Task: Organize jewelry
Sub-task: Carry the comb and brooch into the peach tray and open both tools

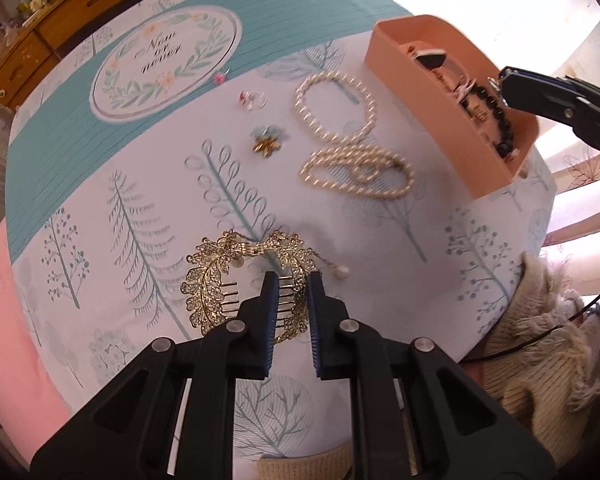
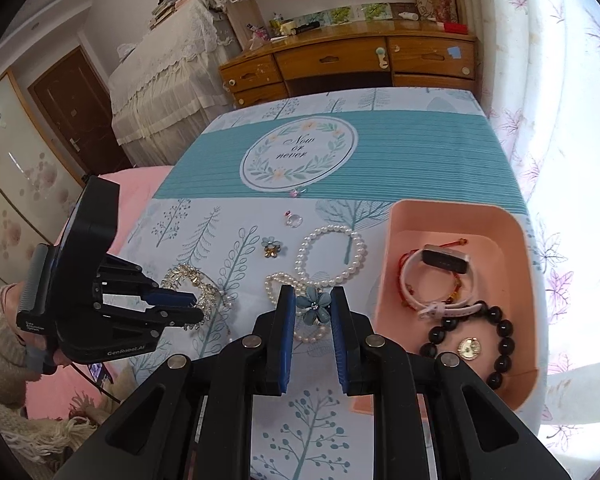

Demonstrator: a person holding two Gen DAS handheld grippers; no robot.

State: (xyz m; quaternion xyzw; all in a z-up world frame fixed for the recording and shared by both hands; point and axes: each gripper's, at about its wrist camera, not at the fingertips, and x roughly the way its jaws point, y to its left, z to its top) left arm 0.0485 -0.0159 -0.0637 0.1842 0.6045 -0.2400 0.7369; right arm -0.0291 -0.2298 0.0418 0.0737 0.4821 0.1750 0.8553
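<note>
A gold leaf-shaped hair comb (image 1: 208, 280) with pearl drops sits at the near side of the printed tablecloth. My left gripper (image 1: 293, 292) points down and is shut on its teeth. In the right wrist view the comb (image 2: 184, 274) is pinched in the left gripper (image 2: 198, 309). My right gripper (image 2: 312, 289) is shut on a blue flower clip (image 2: 313, 304), which hangs above the pearl necklace (image 2: 332, 240). In the left wrist view the right gripper (image 1: 500, 80) hovers over the pink tray (image 1: 440, 120).
The pink tray (image 2: 516, 280) holds a white smart band (image 2: 444, 264), a black bead bracelet (image 2: 504, 344), a gold coin (image 2: 470, 349) and a red cord. On the cloth lie the pearl necklace (image 1: 332, 120), two small flower brooches (image 1: 266, 140) and a ring (image 1: 252, 98). A cream knit sleeve (image 1: 540, 340) is near.
</note>
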